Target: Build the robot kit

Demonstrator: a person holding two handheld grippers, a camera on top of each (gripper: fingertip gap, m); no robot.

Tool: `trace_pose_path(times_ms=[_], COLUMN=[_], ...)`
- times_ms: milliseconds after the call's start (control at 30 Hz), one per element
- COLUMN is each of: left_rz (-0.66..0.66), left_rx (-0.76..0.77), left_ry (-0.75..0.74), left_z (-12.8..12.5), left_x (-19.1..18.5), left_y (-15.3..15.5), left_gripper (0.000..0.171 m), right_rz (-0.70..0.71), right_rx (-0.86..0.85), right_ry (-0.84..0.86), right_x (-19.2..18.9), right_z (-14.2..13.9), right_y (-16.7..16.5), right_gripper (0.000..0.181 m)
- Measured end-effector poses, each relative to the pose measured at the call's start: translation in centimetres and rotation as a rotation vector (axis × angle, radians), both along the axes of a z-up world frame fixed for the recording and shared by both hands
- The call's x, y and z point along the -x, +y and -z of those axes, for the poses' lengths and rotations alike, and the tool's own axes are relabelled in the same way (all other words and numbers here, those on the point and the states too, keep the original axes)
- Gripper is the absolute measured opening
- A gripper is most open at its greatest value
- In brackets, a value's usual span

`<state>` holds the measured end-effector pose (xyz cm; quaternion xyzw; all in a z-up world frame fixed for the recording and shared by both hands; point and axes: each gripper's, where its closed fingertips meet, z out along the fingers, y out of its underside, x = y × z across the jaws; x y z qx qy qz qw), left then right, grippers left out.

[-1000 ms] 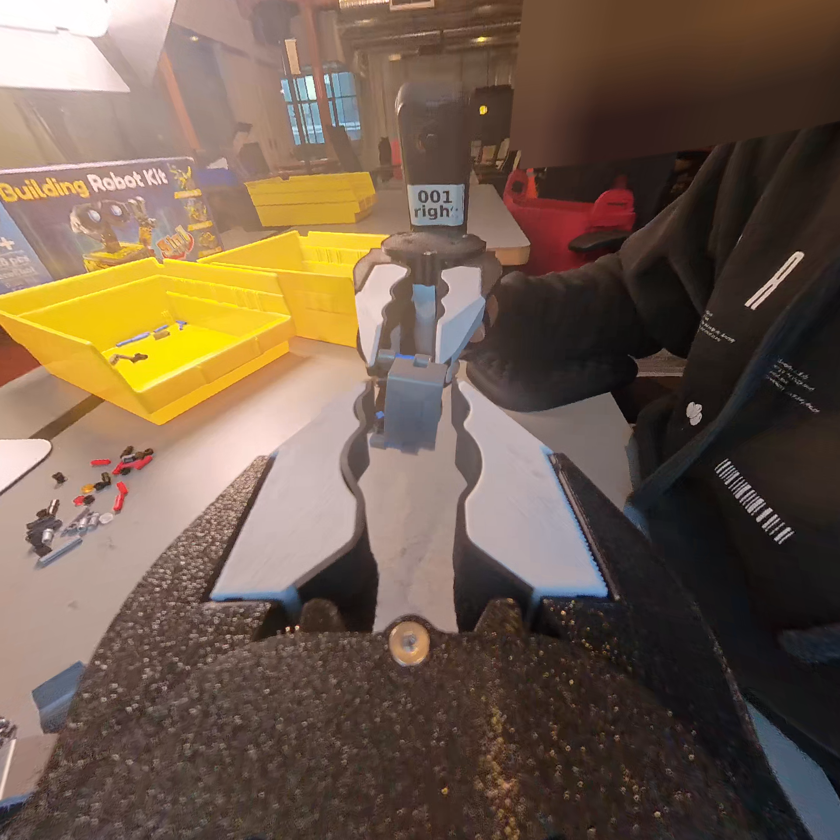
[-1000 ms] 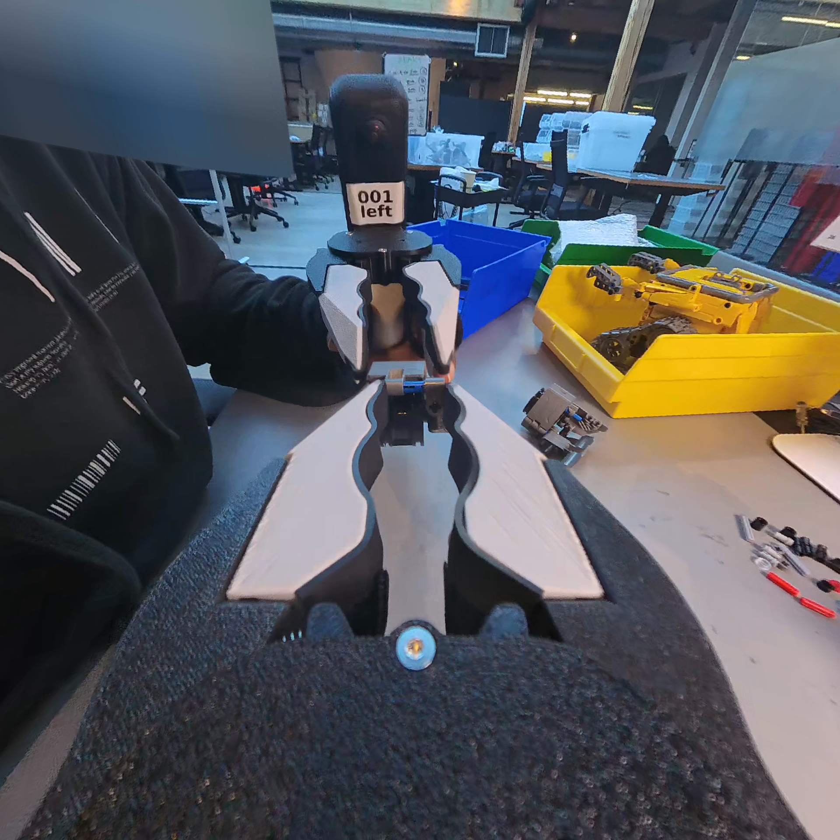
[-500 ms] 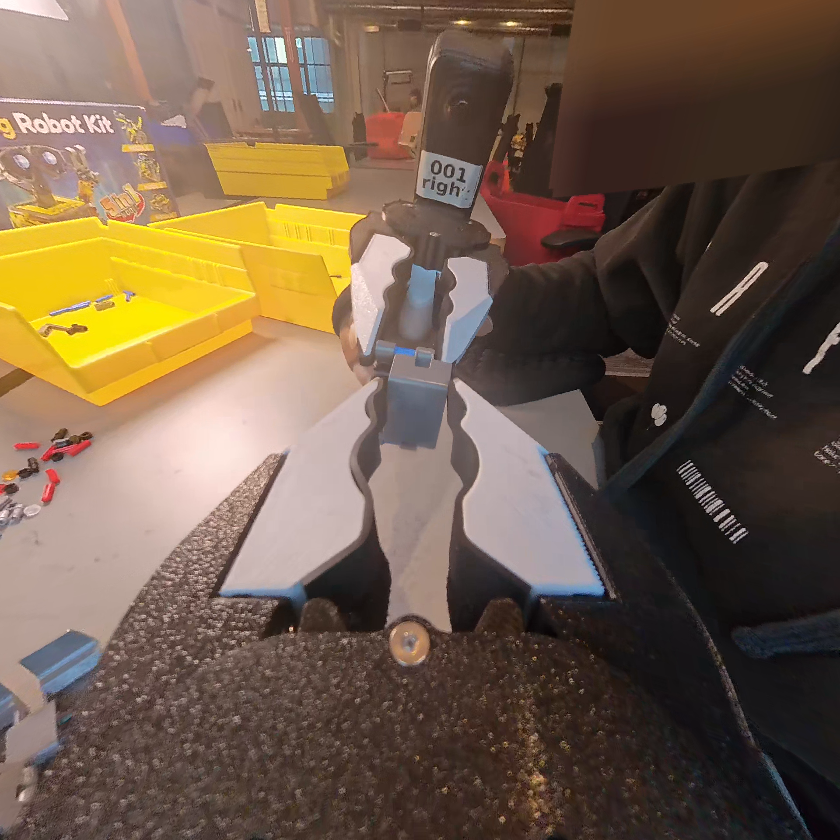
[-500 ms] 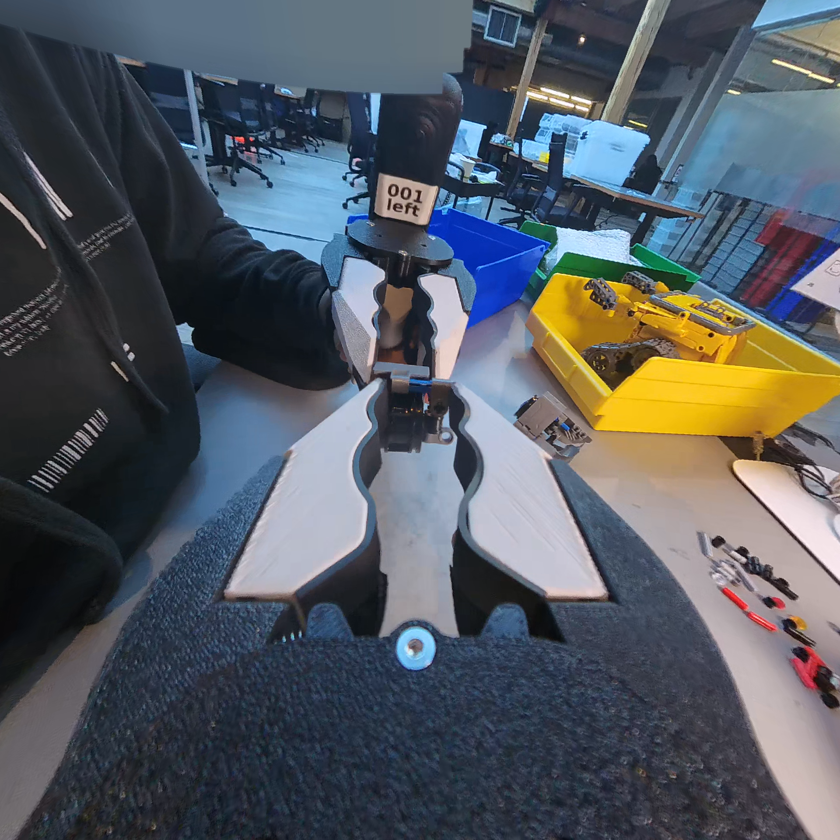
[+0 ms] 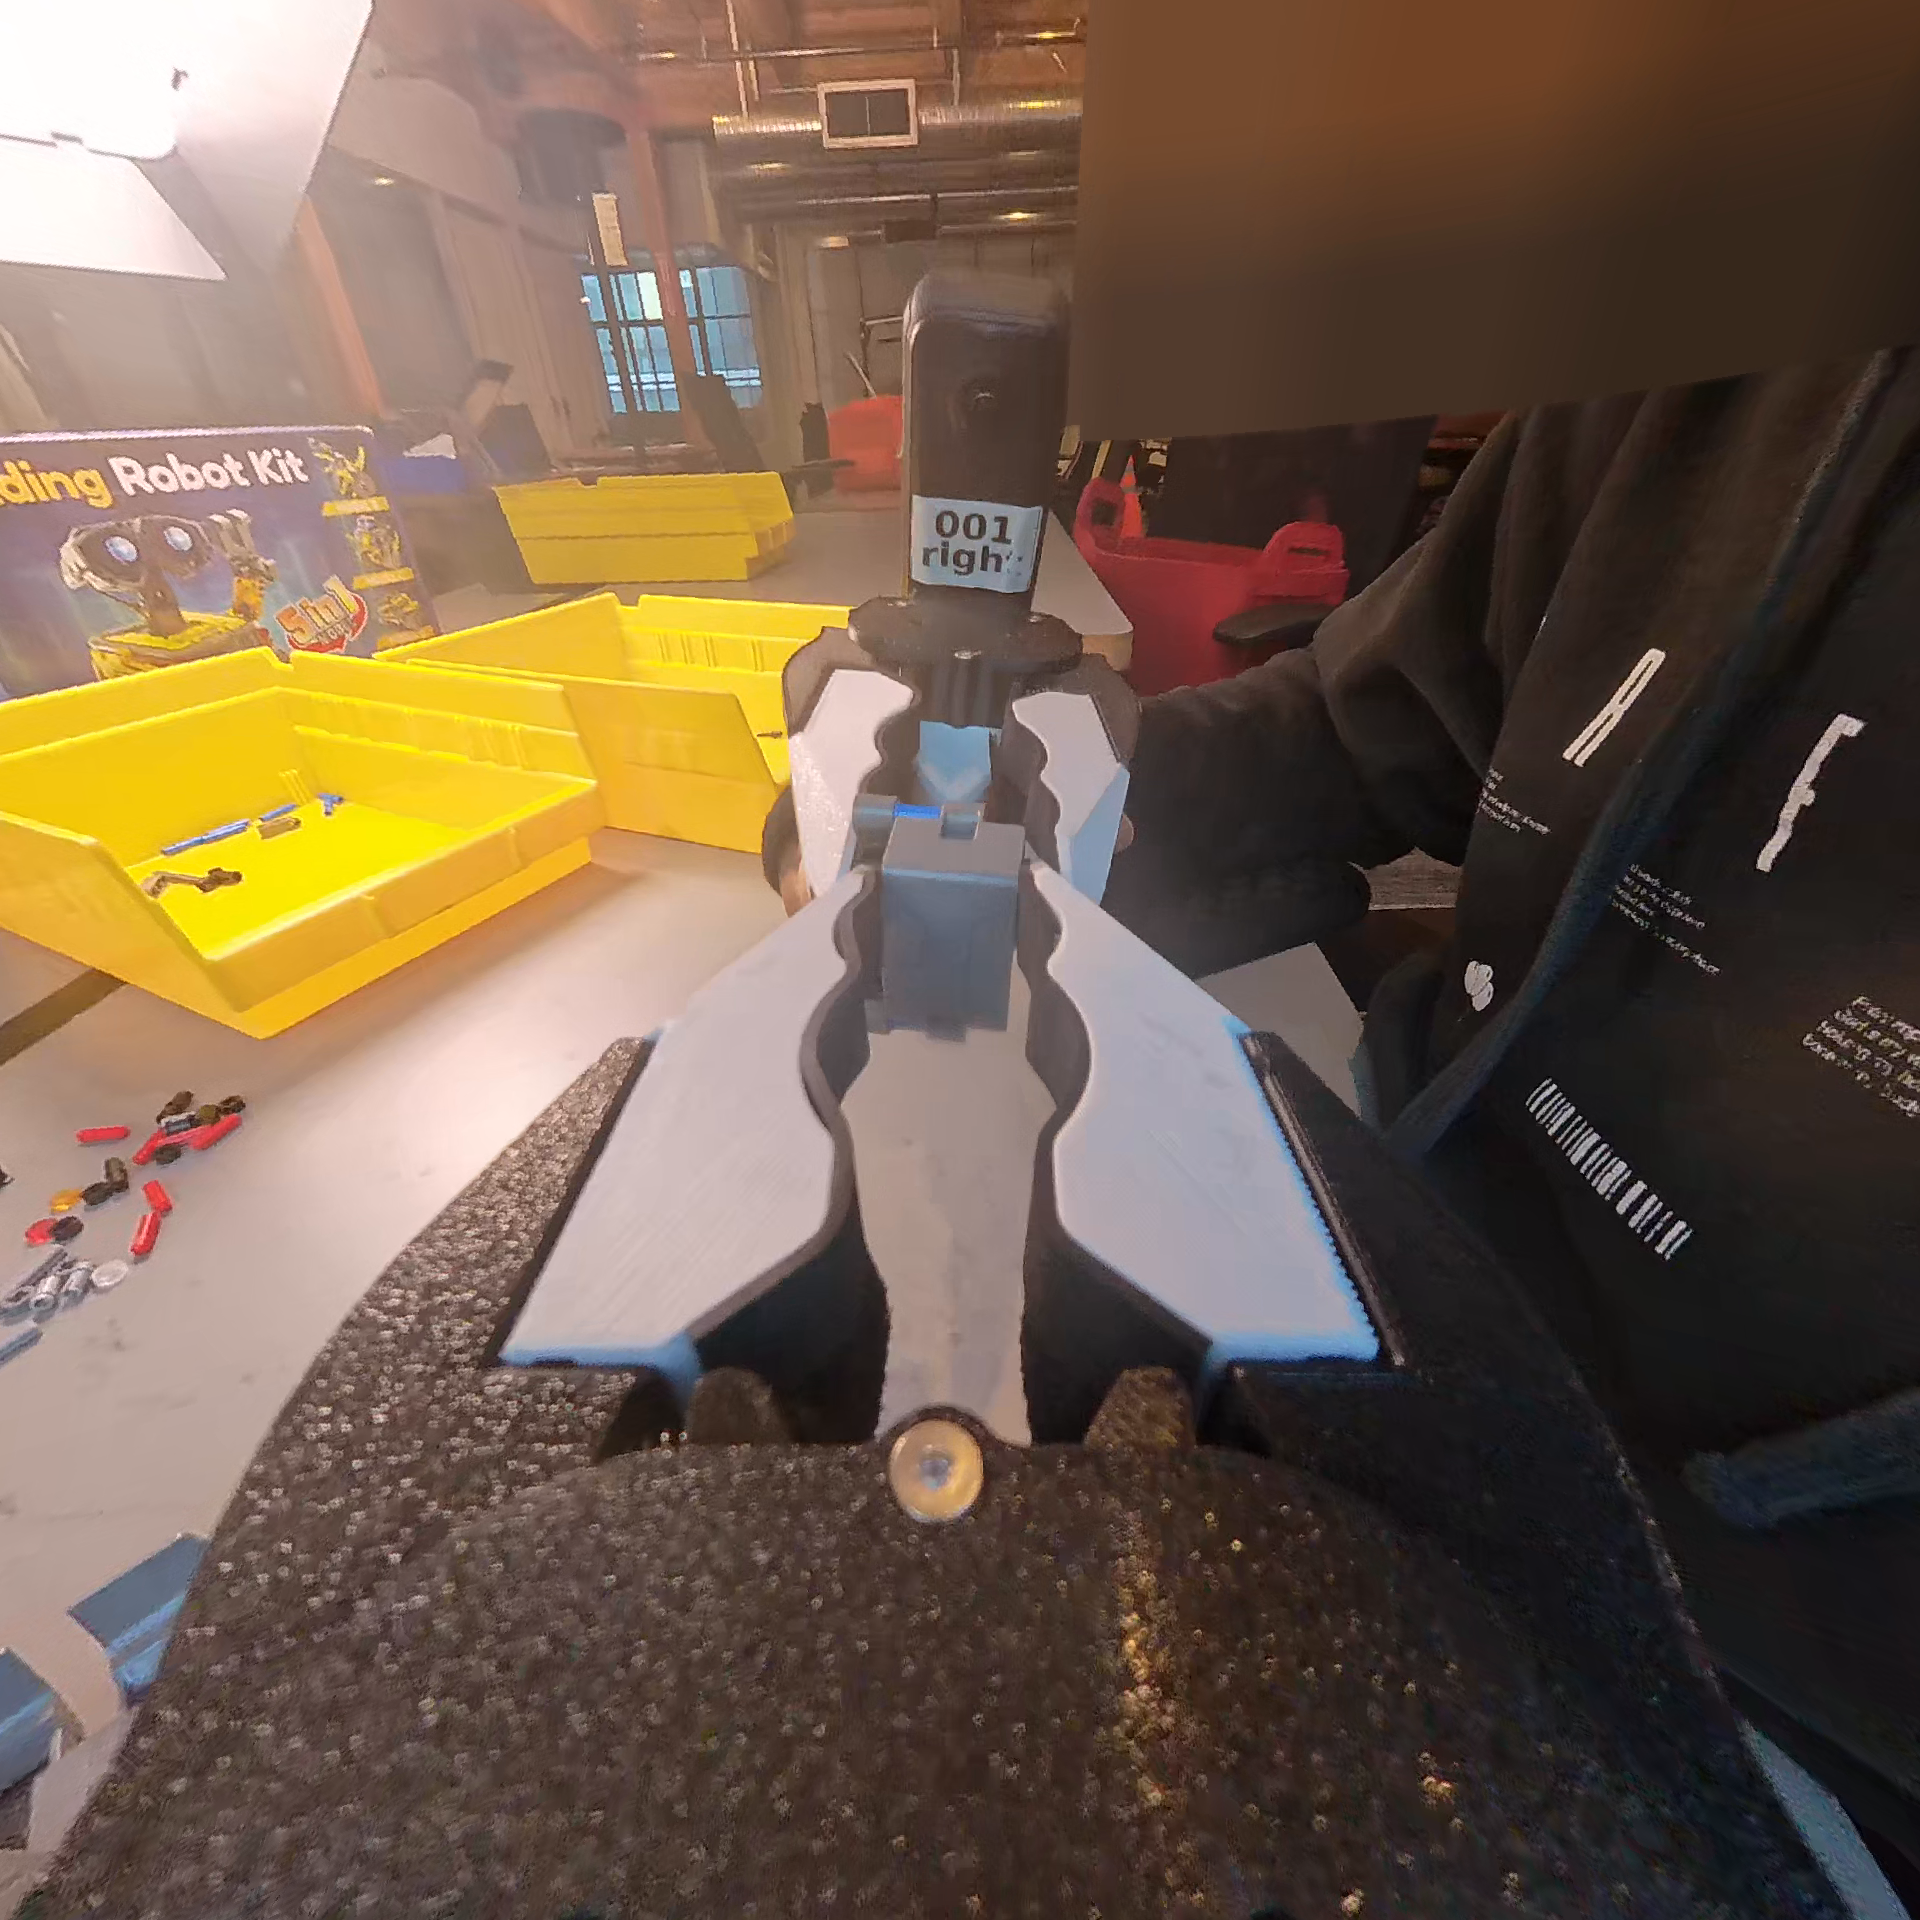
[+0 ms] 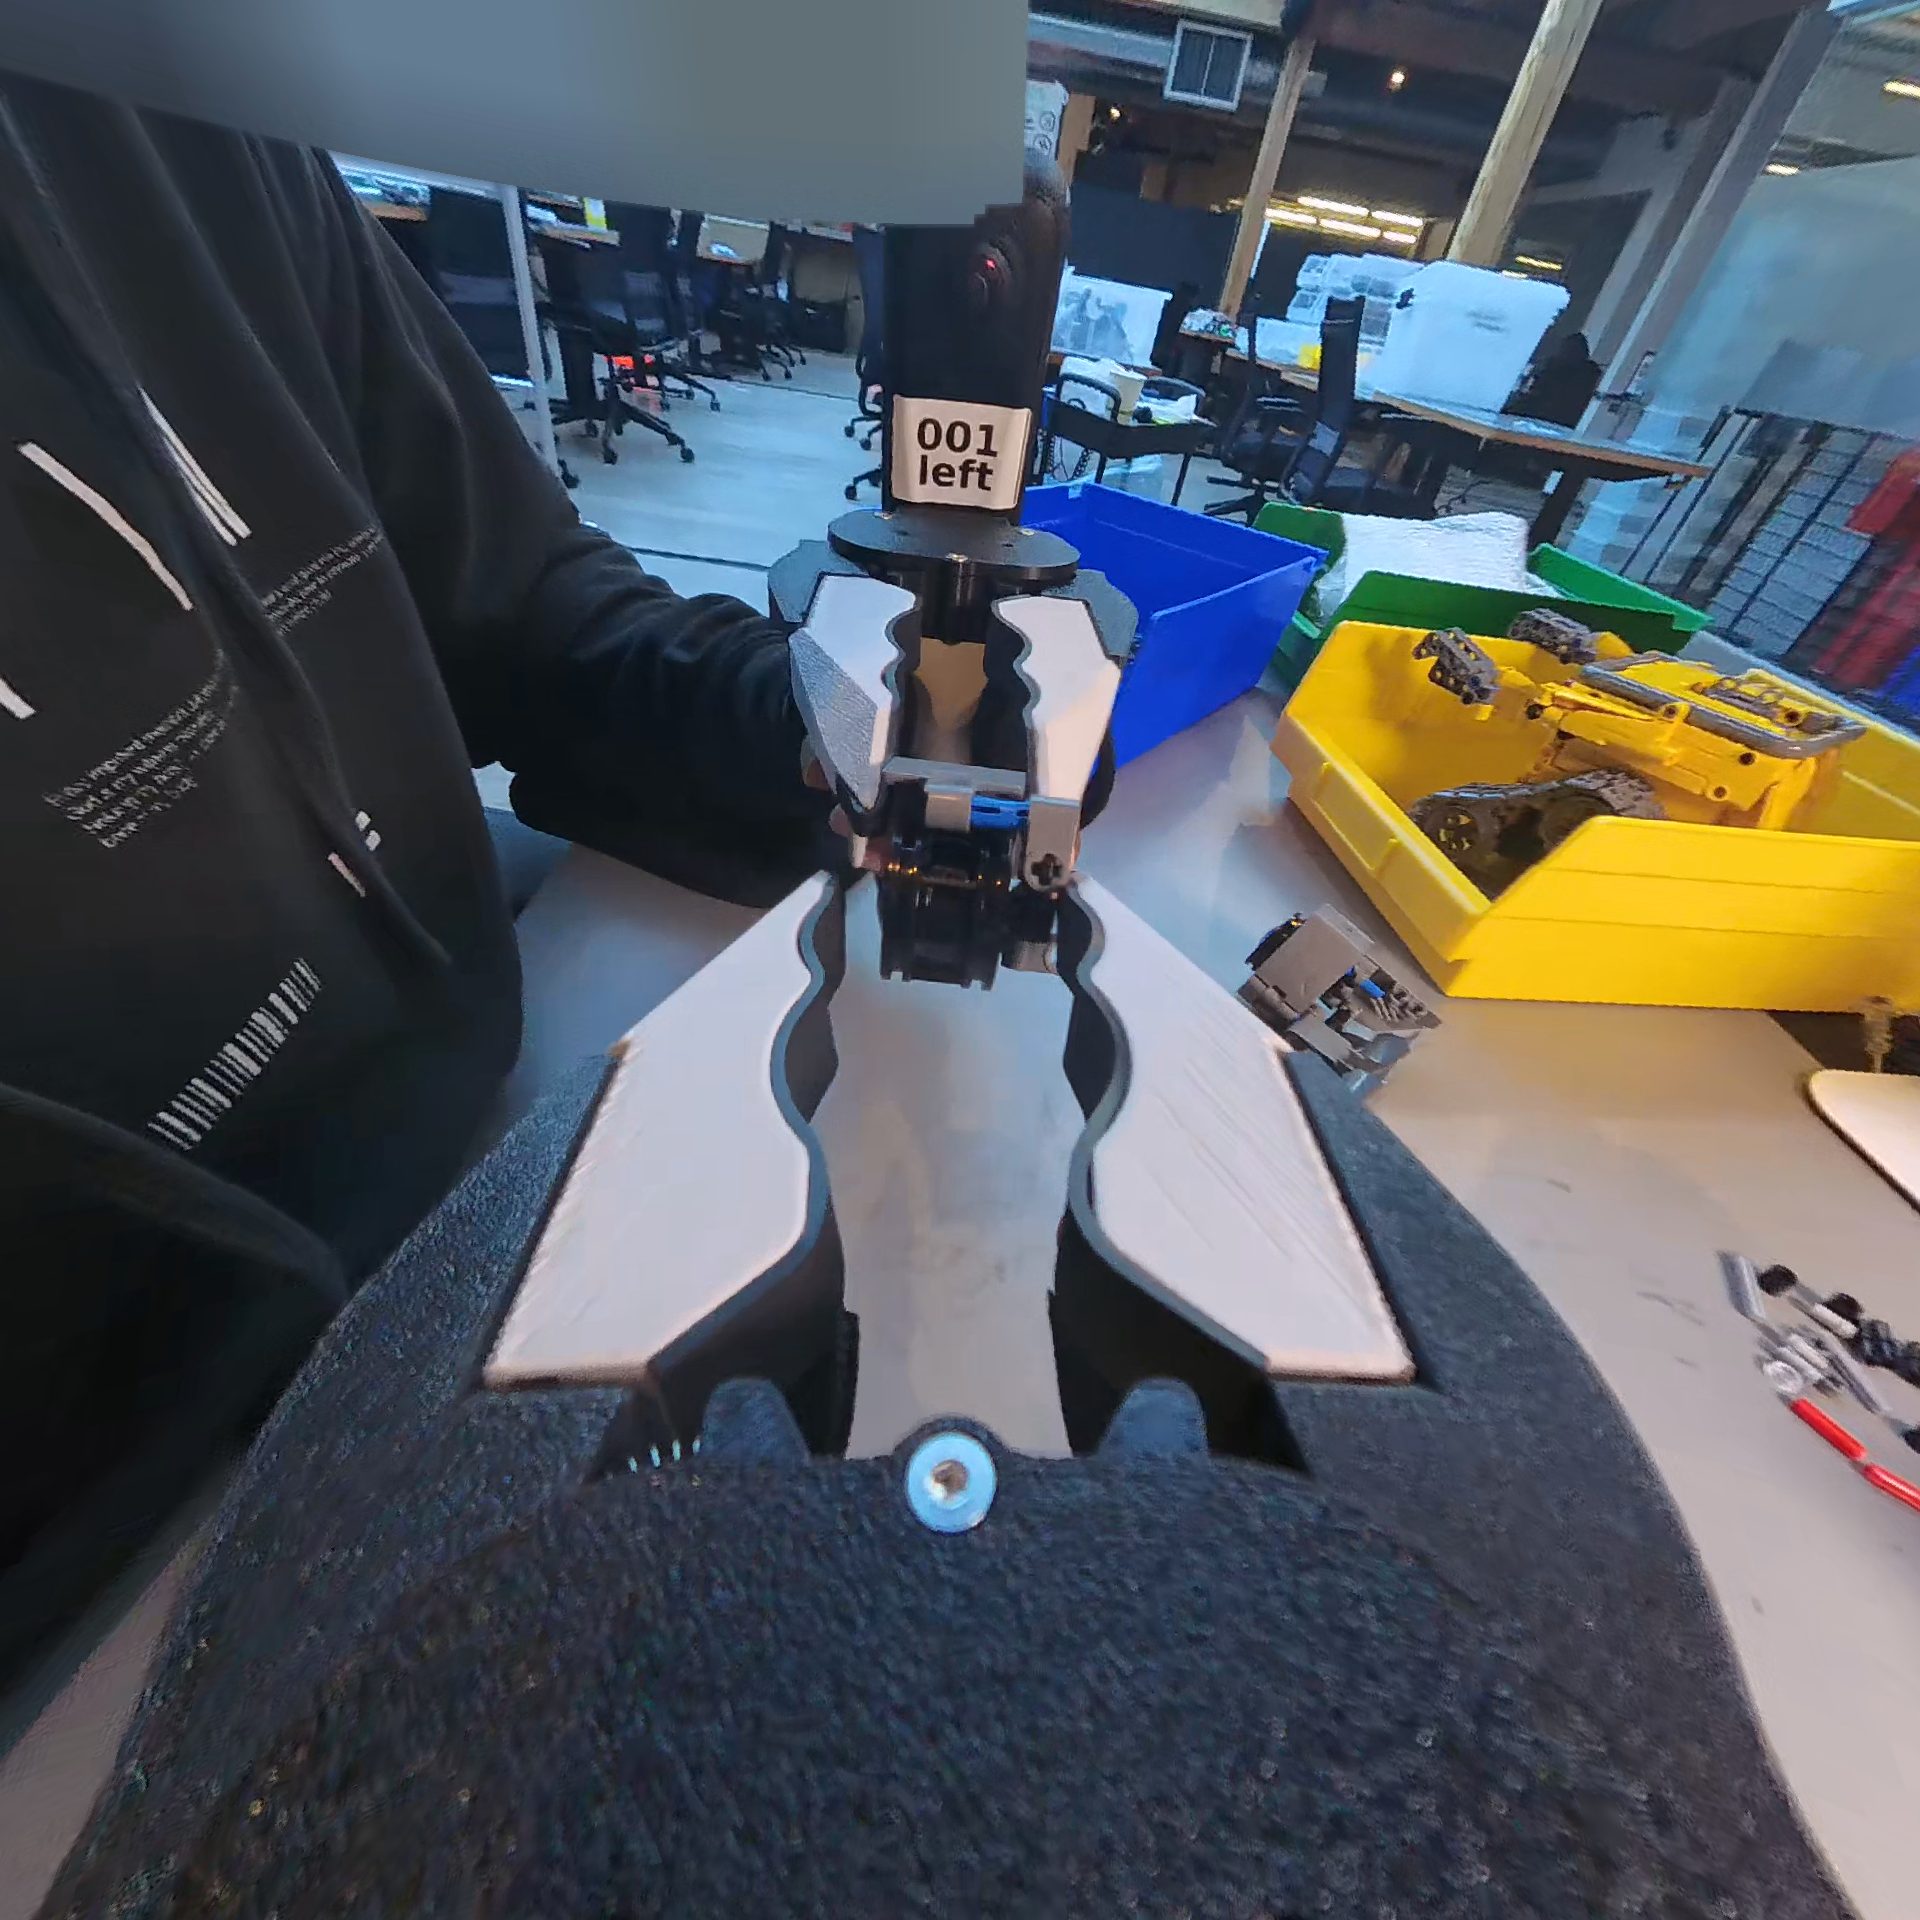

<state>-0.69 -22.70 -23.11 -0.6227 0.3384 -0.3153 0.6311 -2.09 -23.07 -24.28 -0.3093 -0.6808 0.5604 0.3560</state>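
Left gripper (image 5: 940, 914) is clamped on the grey block assembly (image 5: 945, 951), held above the table (image 5: 343, 1174). Right gripper (image 6: 951, 904) meets it tip to tip, pinching the same piece's dark far end. 2 grips share 1 small part: any twist or uneven pull could pop the blue pin (image 6: 997, 814) or drop it among the loose pieces (image 5: 125, 1164) at left.

Warm, bright light floods the left wrist view from a glaring panel (image 5: 94, 135) at far left, washing out that corner. The right wrist view is cooler and evenly lit by far ceiling lights (image 6: 1340, 213). Both views bend strongly at the edges; near foam is soft.
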Motion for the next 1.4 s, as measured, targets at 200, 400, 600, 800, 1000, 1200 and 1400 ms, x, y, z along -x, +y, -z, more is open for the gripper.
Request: trace_pose_path(times_ms=[200, 400, 600, 800, 1000, 1200, 1400], left_rz=[0.000, 0.057, 0.101, 0.193, 0.154, 0.133, 0.129], left_rx=[0.069, 0.103, 0.110, 0.196, 0.194, 0.213, 0.194], left_ry=[-0.016, -0.047, -0.072, -0.138, -0.136, -0.120, -0.142], left_z=[0.5, 0.4, 0.3, 0.2, 0.1, 0.4, -0.3], left_x=[0.3, 0.0, -0.5, -0.9, -0.1, 0.2, 0.2], left_y=[0.4, -0.2, -0.6, -1.3, -0.9, -0.6, -0.7], left_gripper=[0.025, 0.025, 0.025, 0.025, 0.028, 0.024, 0.024], right_rz=[0.064, 0.037, 0.019, -0.039, 0.003, 0.041, 0.084], right_rx=[-0.023, -0.025, 0.031, 0.040, 0.039, -0.039, -0.134], right_ry=[0.021, 0.071, 0.097, 0.122, 0.088, 0.085, 0.156], right_x=[0.3, -0.1, -0.2, -0.8, -0.3, -0.1, -0.1], right_z=[-0.1, -0.8, -1.2, -1.4, -1.0, -0.4, -1.2], right_y=[1.2, 0.7, 0.5, -0.6, 0.1, 0.2, 0.0], right_gripper=[0.035, 0.035, 0.044, 0.039, 0.037, 0.036, 0.035])
